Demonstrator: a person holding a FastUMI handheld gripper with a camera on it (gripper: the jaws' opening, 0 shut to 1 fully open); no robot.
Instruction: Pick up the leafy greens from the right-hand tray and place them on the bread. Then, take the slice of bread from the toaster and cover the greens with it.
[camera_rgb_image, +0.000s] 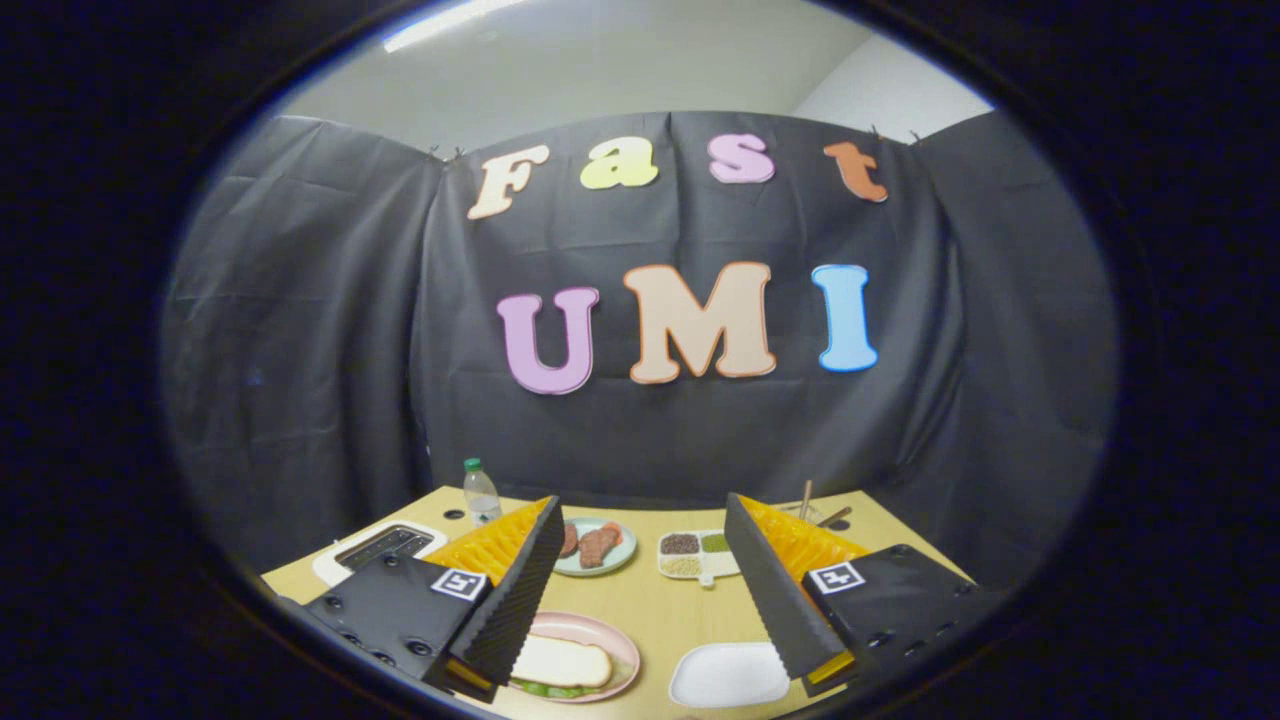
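Observation:
My gripper (642, 520) stands open above the wooden table, with nothing between its fingers. Below the left finger (520, 590) lies a pink plate (620, 650). On it a slice of bread (560, 662) covers leafy greens (548, 689) that peek out at its near edge. A white tray (728, 675) lies beside the right finger (770, 590), and nothing shows in it. A white toaster (380, 547) stands at the table's left, beyond the left finger; I cannot tell whether its slots hold bread.
A pale green plate with pieces of meat (596, 546) sits ahead between the fingers. Next to it is a white divided dish of seeds (697, 556). A clear water bottle (481, 492) stands at the back left. Thin sticks (806, 498) rise at the back right.

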